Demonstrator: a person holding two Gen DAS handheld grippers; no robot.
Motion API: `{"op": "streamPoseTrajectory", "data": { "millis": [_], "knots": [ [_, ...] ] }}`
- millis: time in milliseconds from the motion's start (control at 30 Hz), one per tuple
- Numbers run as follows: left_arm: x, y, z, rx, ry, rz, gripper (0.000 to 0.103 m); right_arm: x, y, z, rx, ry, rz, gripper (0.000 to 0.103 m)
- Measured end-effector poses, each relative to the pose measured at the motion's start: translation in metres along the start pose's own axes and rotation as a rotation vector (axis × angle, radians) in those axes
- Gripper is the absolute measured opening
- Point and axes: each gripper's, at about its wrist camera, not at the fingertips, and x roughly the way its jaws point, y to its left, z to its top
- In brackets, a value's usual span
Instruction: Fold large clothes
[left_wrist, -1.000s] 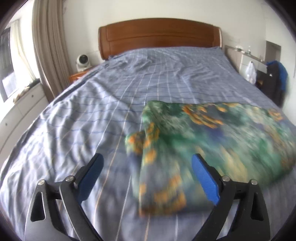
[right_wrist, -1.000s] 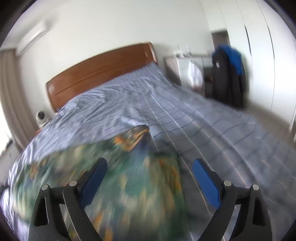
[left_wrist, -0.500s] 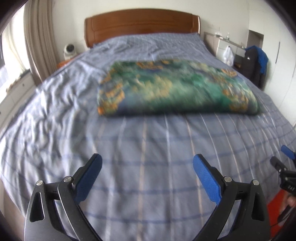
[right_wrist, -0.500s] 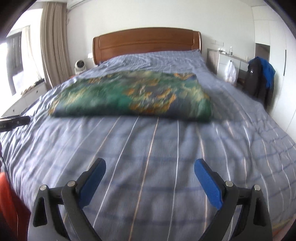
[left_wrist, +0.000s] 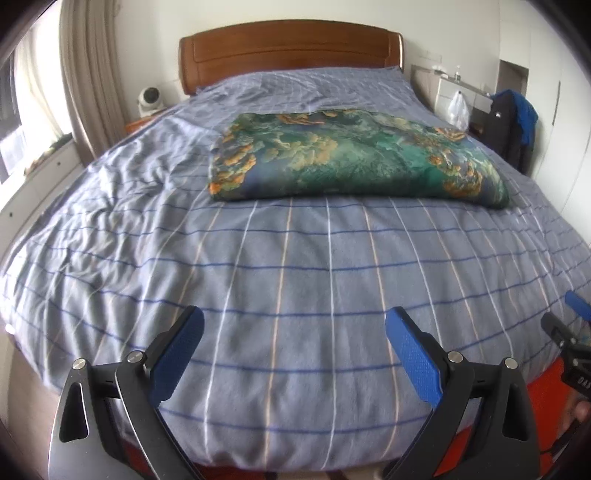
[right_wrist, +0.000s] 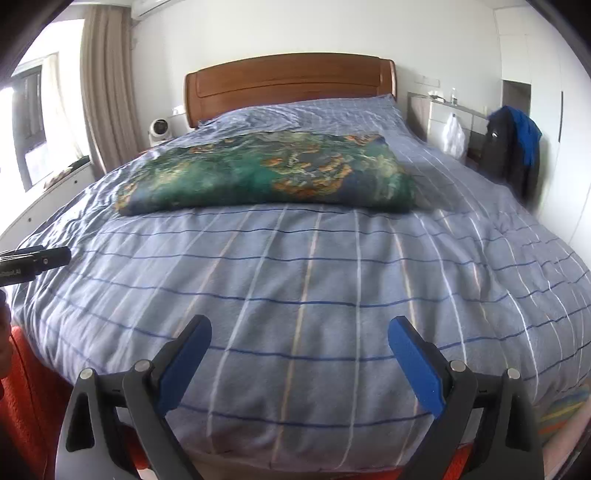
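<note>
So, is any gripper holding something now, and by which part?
Nothing is held. Left gripper and right gripper have open jaws, away from the folded green patterned cloth.

The cloth (left_wrist: 354, 158) is green and dark blue with orange blotches. The bedcover (left_wrist: 295, 280) is grey-blue, checked with dark blue, white and peach lines. The headboard (left_wrist: 288, 51) is reddish-brown wood. Both grippers, left (left_wrist: 293, 339) and right (right_wrist: 299, 347), are black with blue pads (left_wrist: 413, 358). The curtain (right_wrist: 103, 81) is beige

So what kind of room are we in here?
A bedroom, most likely in a home: a large bed with a wooden headboard, curtains by the window, and a jacket hanging near wardrobe doors.
</note>
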Motion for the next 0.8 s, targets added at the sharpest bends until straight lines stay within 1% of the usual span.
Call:
{"op": "streamPoseTrajectory", "data": {
  "millis": [133,267,433,600,800],
  "knots": [
    [-0.014,0.0,-0.009,0.018,-0.011,0.014,0.099,-0.01,0.013,0.002,-0.033,-0.032,0.016,0.096],
    [-0.021,0.006,-0.013,-0.009,-0.013,-0.005,0.099,-0.017,0.027,0.002,-0.079,-0.045,0.034,0.096],
    [-0.014,0.013,-0.014,-0.055,0.004,-0.035,0.099,-0.029,0.038,-0.003,-0.122,-0.067,0.021,0.096],
    [-0.008,0.01,-0.019,-0.041,-0.002,-0.037,0.099,-0.033,0.046,-0.005,-0.143,-0.058,0.01,0.096],
    [0.004,0.001,-0.022,-0.03,0.021,-0.043,0.099,-0.036,0.049,-0.006,-0.17,-0.053,0.014,0.096]
  ]
}}
